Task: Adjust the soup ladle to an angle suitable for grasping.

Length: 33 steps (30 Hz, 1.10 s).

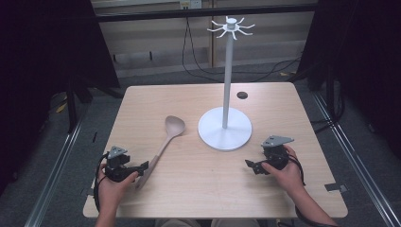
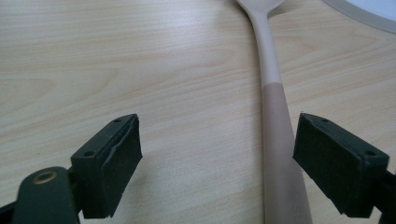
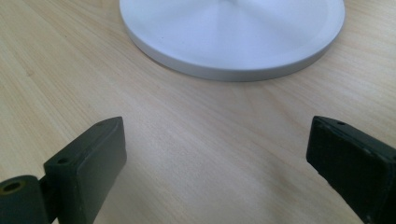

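Note:
A wooden spoon [image 1: 163, 144] lies flat on the table, bowl toward the far side, handle toward the near left. In the left gripper view its handle [image 2: 280, 158] runs between the jaws, close beside the right pad, with neither pad pressing on it. My left gripper [image 1: 142, 166] rests low at the handle's near end, open. A white stand [image 1: 225, 128] with a round base, a tall pole and hooks at the top [image 1: 231, 26] rises mid-table. My right gripper [image 1: 250, 165] sits open near the base [image 3: 233, 42], nothing between its jaws.
The light wood table [image 1: 198, 194] has a dark round hole [image 1: 242, 95] at the far side. Dark curtains hang at both sides, cables trail over the floor behind. Metal rails run along the floor left and right of the table.

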Each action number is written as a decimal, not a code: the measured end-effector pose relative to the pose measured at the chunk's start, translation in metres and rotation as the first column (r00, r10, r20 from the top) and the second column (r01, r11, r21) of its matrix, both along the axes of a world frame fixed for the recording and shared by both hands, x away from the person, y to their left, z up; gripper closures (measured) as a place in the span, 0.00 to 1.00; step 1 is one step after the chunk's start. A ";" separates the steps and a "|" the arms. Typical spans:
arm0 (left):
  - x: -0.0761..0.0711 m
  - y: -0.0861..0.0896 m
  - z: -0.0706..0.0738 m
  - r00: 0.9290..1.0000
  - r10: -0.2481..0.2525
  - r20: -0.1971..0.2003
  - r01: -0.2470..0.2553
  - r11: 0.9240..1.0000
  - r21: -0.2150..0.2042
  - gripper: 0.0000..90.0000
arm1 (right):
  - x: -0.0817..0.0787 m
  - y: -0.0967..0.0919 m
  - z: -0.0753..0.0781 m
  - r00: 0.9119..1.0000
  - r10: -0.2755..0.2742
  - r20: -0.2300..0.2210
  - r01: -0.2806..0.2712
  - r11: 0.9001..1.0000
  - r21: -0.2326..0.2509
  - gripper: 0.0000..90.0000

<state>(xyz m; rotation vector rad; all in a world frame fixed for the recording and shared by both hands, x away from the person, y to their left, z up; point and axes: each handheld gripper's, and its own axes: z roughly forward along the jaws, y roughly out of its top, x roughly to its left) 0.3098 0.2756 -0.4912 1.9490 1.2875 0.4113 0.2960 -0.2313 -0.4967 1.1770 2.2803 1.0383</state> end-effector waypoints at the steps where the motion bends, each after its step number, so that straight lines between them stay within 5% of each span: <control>1: 0.001 0.000 0.000 1.000 -0.005 -0.003 0.005 1.000 0.004 0.18 | -0.001 0.000 0.000 1.000 -0.007 -0.009 0.007 1.000 0.006 0.05; 33: 0.011 -0.034 -0.005 0.992 -0.121 -0.044 0.122 0.993 0.009 0.43 | -0.003 -0.007 -0.001 1.000 -0.008 -0.016 0.008 1.000 0.025 0.05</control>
